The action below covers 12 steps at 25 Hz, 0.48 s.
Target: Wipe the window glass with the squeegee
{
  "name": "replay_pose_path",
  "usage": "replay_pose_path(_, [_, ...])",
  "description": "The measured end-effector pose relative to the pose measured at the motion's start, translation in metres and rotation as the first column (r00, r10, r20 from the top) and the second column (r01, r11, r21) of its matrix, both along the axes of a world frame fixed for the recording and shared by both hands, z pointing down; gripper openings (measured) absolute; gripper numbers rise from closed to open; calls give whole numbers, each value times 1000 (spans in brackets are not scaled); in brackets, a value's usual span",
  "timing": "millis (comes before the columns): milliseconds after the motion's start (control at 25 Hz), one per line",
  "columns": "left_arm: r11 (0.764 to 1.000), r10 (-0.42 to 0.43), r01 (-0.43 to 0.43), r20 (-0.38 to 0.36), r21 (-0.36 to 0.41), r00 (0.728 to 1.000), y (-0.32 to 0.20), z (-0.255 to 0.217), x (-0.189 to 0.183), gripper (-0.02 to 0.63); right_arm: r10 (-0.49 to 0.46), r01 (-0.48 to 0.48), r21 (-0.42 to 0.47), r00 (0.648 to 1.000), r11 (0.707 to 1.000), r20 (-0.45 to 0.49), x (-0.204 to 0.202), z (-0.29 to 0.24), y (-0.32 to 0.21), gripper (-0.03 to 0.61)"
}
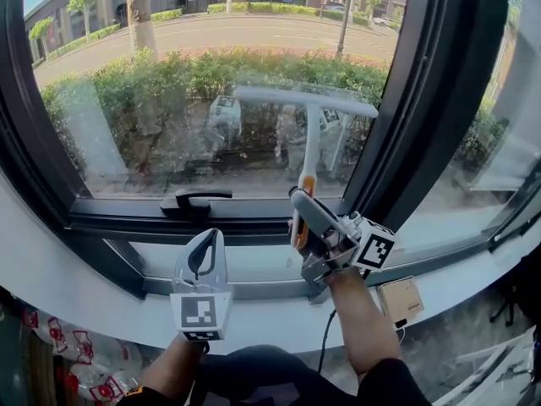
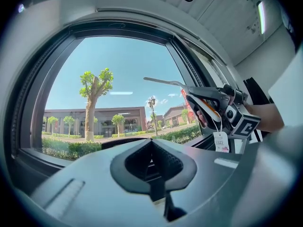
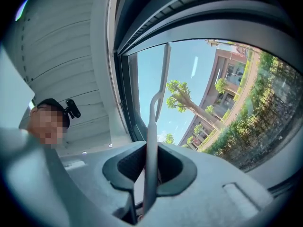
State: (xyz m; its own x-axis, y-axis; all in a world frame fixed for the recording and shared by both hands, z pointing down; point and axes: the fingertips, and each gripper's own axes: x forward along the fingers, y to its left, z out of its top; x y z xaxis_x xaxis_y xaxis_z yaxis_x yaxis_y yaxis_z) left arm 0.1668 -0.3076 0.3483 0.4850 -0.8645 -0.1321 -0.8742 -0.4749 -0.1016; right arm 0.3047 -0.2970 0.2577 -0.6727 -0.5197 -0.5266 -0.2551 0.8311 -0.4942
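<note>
The squeegee [image 1: 310,146] stands upright against the window glass [image 1: 186,117], its pale blade across the top and its white and orange handle running down. My right gripper [image 1: 297,201] is shut on the handle's lower end, just above the window's bottom frame. In the right gripper view the squeegee [image 3: 150,131] shaft rises from between the jaws of my right gripper [image 3: 148,162] toward the glass. My left gripper [image 1: 201,238] hangs lower left over the sill, shut and holding nothing. In the left gripper view my left gripper [image 2: 152,145] shows its jaws together, with the squeegee [image 2: 165,82] and right gripper [image 2: 222,109] off to the right.
A black window handle [image 1: 193,199] sits on the bottom frame left of the squeegee. A thick dark mullion [image 1: 427,108] bounds the pane on the right. On the white sill [image 1: 84,290] lies a small brown box [image 1: 400,299]. A cable hangs below the right arm.
</note>
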Motion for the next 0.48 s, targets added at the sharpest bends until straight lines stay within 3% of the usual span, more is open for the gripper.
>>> replay_pose_path(480, [989, 50, -38, 76, -146, 996, 7, 66, 28, 18, -9, 17, -237, 999, 971, 33, 7, 125, 17, 44])
